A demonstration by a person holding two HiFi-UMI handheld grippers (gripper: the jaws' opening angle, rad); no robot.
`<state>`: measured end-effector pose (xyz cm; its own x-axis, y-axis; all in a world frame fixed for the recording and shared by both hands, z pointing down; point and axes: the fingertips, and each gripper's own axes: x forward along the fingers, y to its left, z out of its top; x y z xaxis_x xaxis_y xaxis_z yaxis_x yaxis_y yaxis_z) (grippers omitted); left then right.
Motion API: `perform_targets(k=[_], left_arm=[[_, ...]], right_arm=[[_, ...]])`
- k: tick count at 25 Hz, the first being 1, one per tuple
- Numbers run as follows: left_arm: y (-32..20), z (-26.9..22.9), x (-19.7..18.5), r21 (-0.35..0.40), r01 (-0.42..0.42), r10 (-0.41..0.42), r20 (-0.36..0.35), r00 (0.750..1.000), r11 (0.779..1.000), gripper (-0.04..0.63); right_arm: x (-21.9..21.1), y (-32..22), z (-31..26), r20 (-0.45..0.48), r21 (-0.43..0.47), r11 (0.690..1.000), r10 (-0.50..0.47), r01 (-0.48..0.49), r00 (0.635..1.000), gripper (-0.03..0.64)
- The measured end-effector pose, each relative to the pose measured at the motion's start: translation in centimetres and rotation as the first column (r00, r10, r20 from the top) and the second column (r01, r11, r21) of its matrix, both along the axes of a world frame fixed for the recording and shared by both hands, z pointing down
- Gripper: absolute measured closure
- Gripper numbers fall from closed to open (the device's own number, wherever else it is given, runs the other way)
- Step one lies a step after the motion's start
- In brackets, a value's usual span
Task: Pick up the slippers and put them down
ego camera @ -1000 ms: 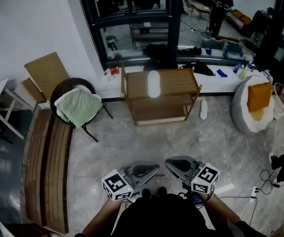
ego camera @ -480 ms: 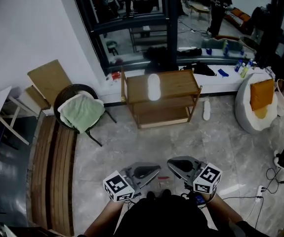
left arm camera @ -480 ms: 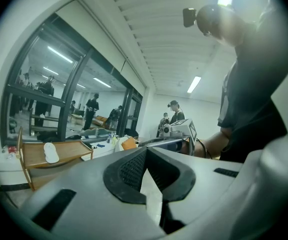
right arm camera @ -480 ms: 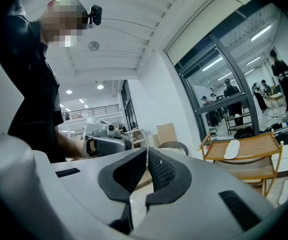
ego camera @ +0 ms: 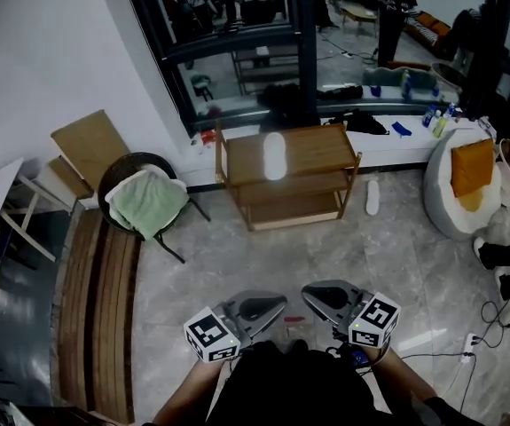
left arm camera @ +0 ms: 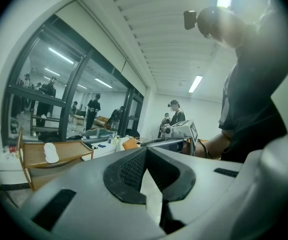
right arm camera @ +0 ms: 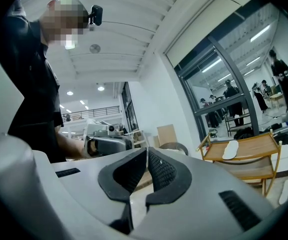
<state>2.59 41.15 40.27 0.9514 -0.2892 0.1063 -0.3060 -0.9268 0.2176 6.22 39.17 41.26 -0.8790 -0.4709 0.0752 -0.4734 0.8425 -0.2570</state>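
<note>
Left gripper (ego camera: 277, 304), right gripper (ego camera: 308, 293): both clenched, empty, well short of wooden shelf (ego camera: 325, 149).
Top slipper (ego camera: 275, 156) on shelf; floor slipper (ego camera: 372, 196) just right of shelf.
Risk: arriving clenched, knocking top slipper off shelf.

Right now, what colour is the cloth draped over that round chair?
Pale green. The cloth on the round chair shows best in the head view.
</note>
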Motion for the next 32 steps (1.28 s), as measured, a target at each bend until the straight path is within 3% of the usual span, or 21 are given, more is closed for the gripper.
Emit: perform_targets(k=[9, 16, 32], left_arm=[[-1.7, 0.5, -2.0, -0.011, 0.051, -0.051, -0.02, 0.999, 0.999, 0.592], [-5.3, 1.2, -3.1, -0.023, 0.043, -0.044, -0.041, 0.998, 0.999, 0.592], [-21.1, -0.1, -6.0, 0.017, -0.043, 0.044, -0.043, 0.998, 0.999, 0.592]], right_arm=[[-0.6, -1.7, 0.4, 0.014, -0.017, 1.0, 0.005, -0.005, 1.0, 0.591], [-1.2, -5.3, 0.7, -0.01, -0.023, 0.999, 0.039, -0.039, 0.999, 0.591], [-5.0, -20.6, 0.2, -0.039, -0.017, 0.996, 0.087, -0.088, 0.995, 0.591]])
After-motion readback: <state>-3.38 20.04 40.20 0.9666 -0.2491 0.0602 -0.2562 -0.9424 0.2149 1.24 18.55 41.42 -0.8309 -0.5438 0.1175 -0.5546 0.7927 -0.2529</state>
